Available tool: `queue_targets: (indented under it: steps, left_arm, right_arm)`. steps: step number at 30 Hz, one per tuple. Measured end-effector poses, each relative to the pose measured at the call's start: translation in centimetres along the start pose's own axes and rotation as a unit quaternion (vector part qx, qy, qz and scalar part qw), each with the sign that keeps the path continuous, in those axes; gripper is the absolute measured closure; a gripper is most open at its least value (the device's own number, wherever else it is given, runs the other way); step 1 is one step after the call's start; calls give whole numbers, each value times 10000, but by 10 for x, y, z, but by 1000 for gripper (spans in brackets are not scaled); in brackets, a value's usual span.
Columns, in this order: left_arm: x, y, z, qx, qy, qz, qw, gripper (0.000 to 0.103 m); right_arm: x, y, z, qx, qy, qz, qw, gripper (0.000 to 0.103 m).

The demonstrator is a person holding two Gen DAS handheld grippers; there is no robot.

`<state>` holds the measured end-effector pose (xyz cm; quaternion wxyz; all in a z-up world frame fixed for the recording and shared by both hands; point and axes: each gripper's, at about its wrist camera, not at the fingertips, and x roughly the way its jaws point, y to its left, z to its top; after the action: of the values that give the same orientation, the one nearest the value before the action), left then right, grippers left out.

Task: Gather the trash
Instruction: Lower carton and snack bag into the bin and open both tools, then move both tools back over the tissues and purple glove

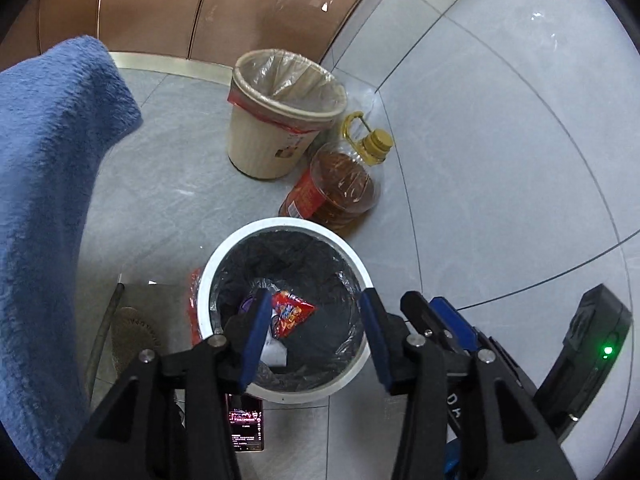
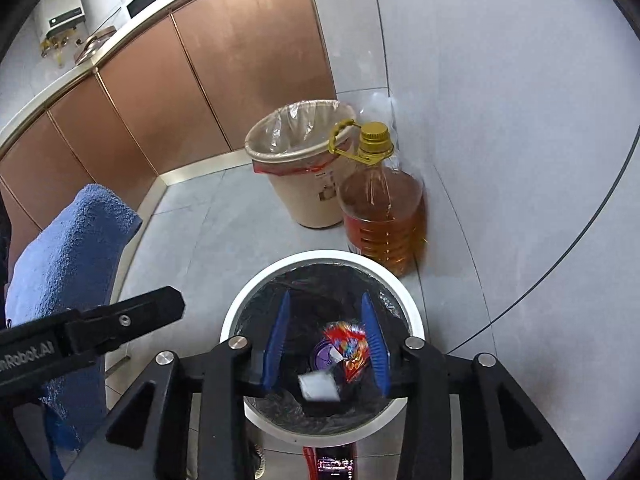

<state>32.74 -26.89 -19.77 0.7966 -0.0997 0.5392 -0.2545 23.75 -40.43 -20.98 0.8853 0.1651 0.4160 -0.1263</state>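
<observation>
A white bin point(image 1: 352, 258) with a black liner stands on the floor below both grippers; it also shows in the right wrist view point(image 2: 240, 312). Inside lie a red snack wrapper point(image 1: 294, 312) point(image 2: 348, 344), a white crumpled piece point(image 2: 318, 386) point(image 1: 276, 354) and a purple item point(image 2: 320, 354). My left gripper point(image 1: 314, 338) is open and empty above the bin. My right gripper point(image 2: 326, 342) is open and empty above the bin; it shows at the lower right of the left wrist view point(image 1: 452, 320).
A beige bin point(image 1: 276, 120) point(image 2: 304, 160) with a clear liner stands by the copper cabinets point(image 2: 160, 92). A large oil bottle point(image 1: 340, 184) point(image 2: 380, 208) stands beside it. A blue towel point(image 1: 52, 200) point(image 2: 68, 264) hangs at the left. A lit phone point(image 1: 246, 424) lies near the white bin.
</observation>
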Motion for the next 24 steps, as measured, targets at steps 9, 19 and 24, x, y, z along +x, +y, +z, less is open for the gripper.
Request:
queue_targets:
  steps: [9, 19, 24]
  left_arm:
    - [-66, -4, -5, 64, -544, -6, 9985, 58]
    - [-164, 3, -22, 211, -1307, 129, 9911, 52]
    - [-211, 13, -37, 244, -1691, 208, 9851, 52]
  right_arm:
    - [-35, 15, 2, -77, -233, -4, 9997, 61]
    - [-108, 47, 5, -215, -689, 193, 9972, 56]
    - [-153, 71, 1, -418, -959, 356, 9939, 52]
